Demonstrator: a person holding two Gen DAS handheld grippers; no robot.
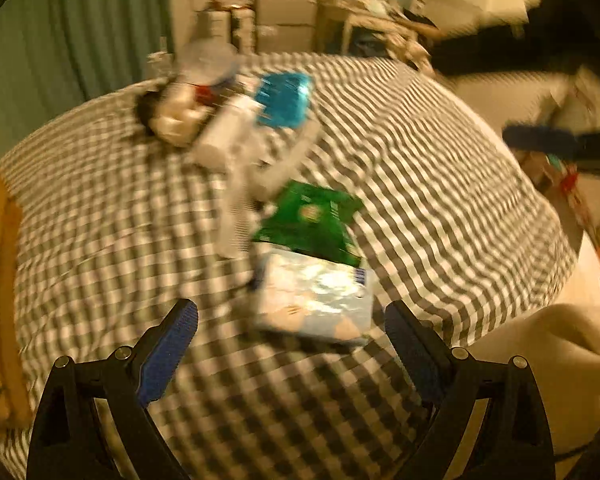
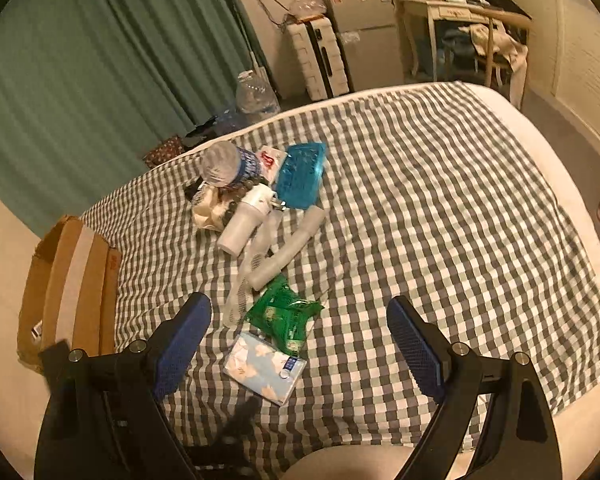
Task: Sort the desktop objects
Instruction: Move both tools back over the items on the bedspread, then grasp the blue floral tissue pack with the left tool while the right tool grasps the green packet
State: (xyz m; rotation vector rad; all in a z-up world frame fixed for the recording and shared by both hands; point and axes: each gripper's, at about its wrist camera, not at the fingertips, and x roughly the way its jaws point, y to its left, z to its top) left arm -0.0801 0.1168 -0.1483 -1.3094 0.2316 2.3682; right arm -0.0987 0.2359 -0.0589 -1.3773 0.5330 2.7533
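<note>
**A:** What's the setting?

**B:** A bedroom with a green curtain (image 2: pixel 80 72) across the upper left of the frame and a bed under a grey-and-white checked sheet (image 2: pixel 440 208). A cardboard box (image 2: pixel 76 280) stands beside the bed at the left edge, and a white suitcase (image 2: pixel 320 60) stands near the top centre.

**A:** Where are the things to sort?

**B:** In a loose line running from the centre up toward the upper left. Nearest is a pale blue tissue pack (image 2: pixel 265 366), touched at its upper edge by a green packet (image 2: pixel 286 316). Above those lie a white tube (image 2: pixel 288 246), a white cylinder (image 2: pixel 240 228), a blue plastic packet (image 2: pixel 302 174) and a clear water bottle (image 2: pixel 224 166).

**A:** And the grippers?

**B:** The right gripper (image 2: pixel 300 322) has its fingers spread wide and holds nothing; it hangs above the sheet at the bottom of the frame. The left gripper (image 1: pixel 292 322) is likewise spread and empty, with the tissue pack (image 1: pixel 316 300) just beyond its tips. That view is motion-blurred, so finer detail is lost.
</note>
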